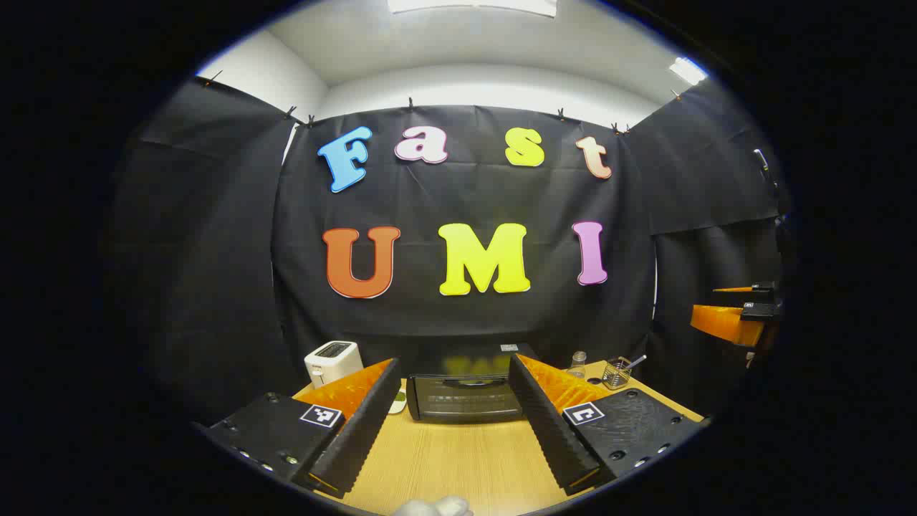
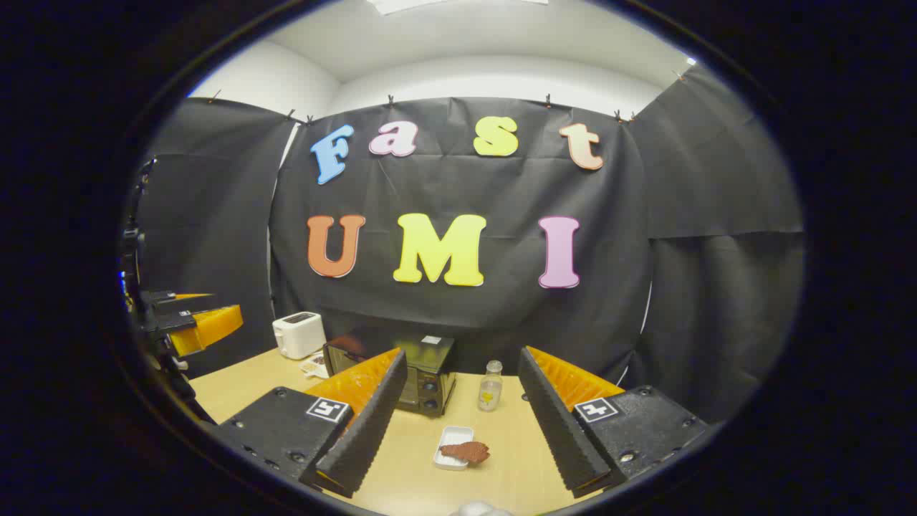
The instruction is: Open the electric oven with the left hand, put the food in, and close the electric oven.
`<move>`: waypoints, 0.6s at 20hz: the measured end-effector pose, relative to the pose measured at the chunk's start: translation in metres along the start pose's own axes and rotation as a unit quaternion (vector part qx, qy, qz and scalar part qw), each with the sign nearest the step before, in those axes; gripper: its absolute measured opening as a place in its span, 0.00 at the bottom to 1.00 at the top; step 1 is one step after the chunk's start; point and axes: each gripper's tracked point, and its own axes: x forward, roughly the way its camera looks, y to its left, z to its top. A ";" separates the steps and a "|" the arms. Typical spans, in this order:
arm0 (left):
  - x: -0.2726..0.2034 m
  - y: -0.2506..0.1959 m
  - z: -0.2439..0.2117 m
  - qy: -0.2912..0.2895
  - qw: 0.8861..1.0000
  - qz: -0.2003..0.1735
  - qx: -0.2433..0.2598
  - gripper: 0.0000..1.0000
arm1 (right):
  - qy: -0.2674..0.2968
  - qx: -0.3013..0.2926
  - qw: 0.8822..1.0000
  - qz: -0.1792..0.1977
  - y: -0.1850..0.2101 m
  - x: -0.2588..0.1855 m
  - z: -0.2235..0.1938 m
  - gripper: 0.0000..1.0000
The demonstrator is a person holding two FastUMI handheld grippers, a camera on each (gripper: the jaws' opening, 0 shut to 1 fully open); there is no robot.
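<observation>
Ahead of my left gripper (image 1: 455, 416), on the far side of the counter (image 1: 458, 459), sits the oven (image 1: 466, 395) with its door shut; my fingers stand wide apart and hold nothing, and they frame the oven between them. Its left and right ends are cut off behind my fingers. Left of the oven a white toaster (image 1: 332, 360) stands by the booth wall, and something small and pale beside the oven is mostly hidden by my left finger, so I cannot tell what it is. To the right of the oven I see a small bottle (image 1: 577, 364) and a wire cup (image 1: 617, 373) with a utensil in it. At the far right edge my right gripper (image 1: 738, 315) hangs in the air, only partly in view.

From the right gripper view, my right gripper (image 2: 462, 416) is also spread open and empty above the counter. Between its fingers lies the food (image 2: 466, 451), a brown piece resting partly on a small white tray (image 2: 450, 438), with the bottle just behind it. My left finger hides part of the oven here.
</observation>
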 end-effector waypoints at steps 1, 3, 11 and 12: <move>0.002 0.000 -0.001 0.001 1.000 -0.002 0.001 0.96 | 0.003 -0.001 1.000 -0.002 0.000 0.000 -0.001 0.97; 0.006 0.000 -0.003 0.003 1.000 -0.004 0.000 1.00 | 0.003 0.000 1.000 -0.005 0.000 0.001 -0.002 1.00; 0.035 0.002 -0.014 0.008 1.000 -0.008 0.007 0.96 | 0.015 0.003 1.000 -0.021 -0.010 0.013 -0.007 0.99; 0.043 0.001 -0.014 0.003 1.000 -0.012 0.008 0.96 | 0.018 0.004 1.000 -0.025 -0.013 0.014 -0.009 0.99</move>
